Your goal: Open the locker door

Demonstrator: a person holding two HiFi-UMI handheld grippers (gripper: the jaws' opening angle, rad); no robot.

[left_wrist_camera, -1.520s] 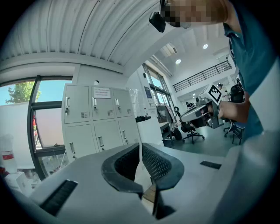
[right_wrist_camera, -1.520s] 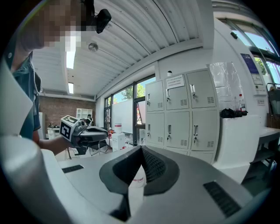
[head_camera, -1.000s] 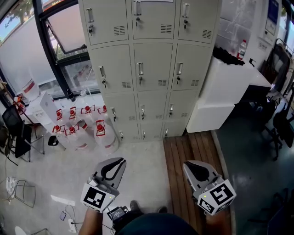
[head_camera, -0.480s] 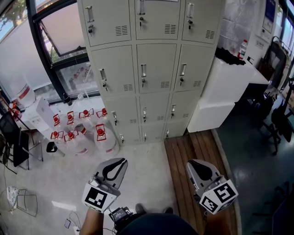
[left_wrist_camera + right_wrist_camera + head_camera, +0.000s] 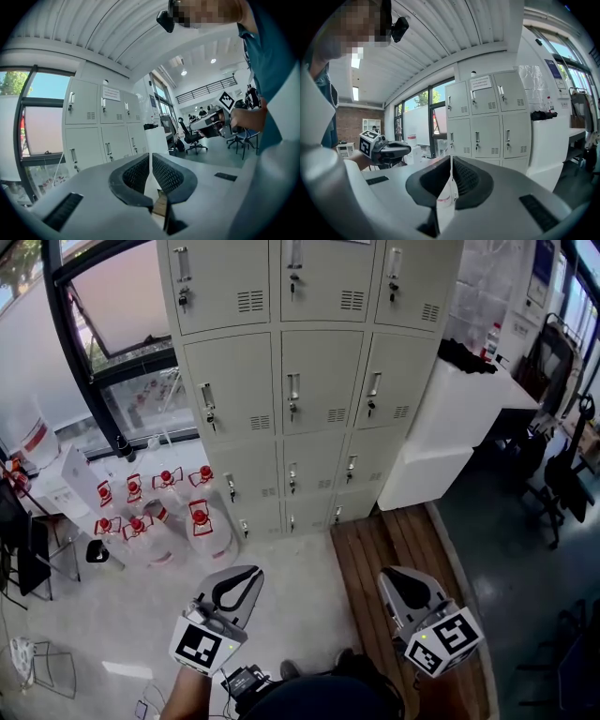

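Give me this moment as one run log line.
stage: before contact | left gripper: shut, empty | right gripper: shut, empty | lockers: doors closed, untouched

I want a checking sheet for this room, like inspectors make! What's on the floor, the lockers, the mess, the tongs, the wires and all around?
Surface: pale floor; wooden boards lie at the right, in front of the lockers.
Job's things: lockers, every door in view shut, each with a handle.
Clutter: water jugs with red caps crowd the floor left of the lockers.
Grippers: left tongs and right tongs both shut, both empty, well short of the lockers.
Cables: a thin lead on the floor at the lower left, hard to make out.
Surroundings: window at left; white counter and office chair at right.
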